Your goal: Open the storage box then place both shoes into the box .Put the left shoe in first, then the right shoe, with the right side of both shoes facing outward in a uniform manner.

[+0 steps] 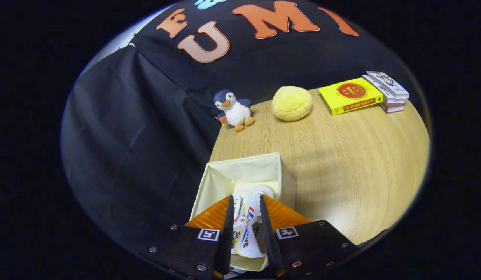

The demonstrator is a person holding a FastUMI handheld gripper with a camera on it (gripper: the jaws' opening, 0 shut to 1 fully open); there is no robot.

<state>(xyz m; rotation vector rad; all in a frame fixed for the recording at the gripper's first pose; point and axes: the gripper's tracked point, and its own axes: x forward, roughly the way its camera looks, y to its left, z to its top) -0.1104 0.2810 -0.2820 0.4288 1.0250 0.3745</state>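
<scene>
Gripping a white shoe [248, 229] from both sides, the gripper [246, 229] has its two fingers pressed against the upper, holding it over the open storage box [281, 177]. The shoe hangs inside the box mouth, low between the near walls, and a second pale shape just beyond the fingers, deeper in the box, may be another shoe, though I cannot tell for sure.

As a judgement, the shoe looks light and its fabric upper soft, so it will give under the pinch; the firmer hold would be across the collar or the side panel near the sole, where the material is stiffer. The box is thin cloth, its far wall standing upright but likely to sag or slide on the wooden table [361, 163] if nudged.

Much is hidden: the fingers cover most of the shoe, so toe, heel and which side faces outward cannot be made out, and the box floor and its near wall are cut off.

Beyond the box, at its far left, sits a plush penguin [233, 110]; behind the box, further right, a yellow round cushion [291, 103]; farthest right of the box, a yellow book [350, 94] beside a small stack of books [390, 91].
</scene>
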